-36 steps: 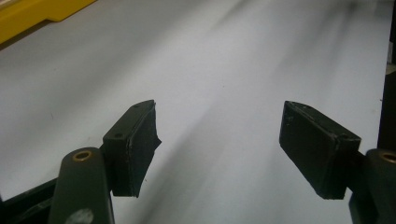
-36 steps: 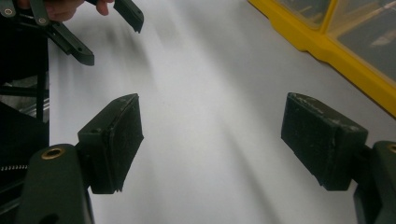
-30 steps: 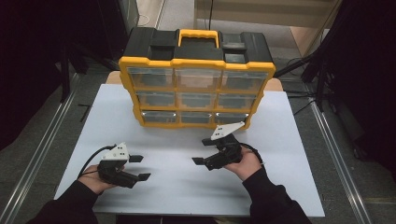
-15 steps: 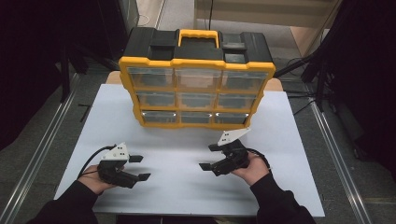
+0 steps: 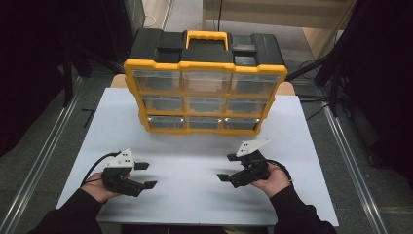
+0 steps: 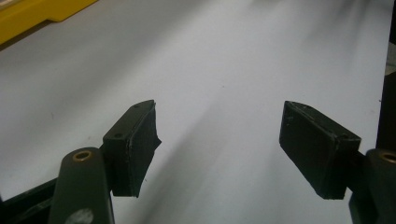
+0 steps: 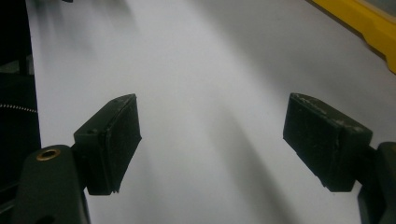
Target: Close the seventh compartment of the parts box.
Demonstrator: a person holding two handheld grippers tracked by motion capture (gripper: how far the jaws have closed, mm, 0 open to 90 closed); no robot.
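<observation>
High view: the yellow organizer case stands upright at the far side of the white table, its long axis running left to right and its clear drawers facing the person. Both tools sit well short of it, nearer the person. The right gripper, jaws spread and empty, looks slightly nearer the case than the left gripper, likewise spread and empty.

Glossy yellow plastic organizer, smooth matt white table, matt black tools.
</observation>
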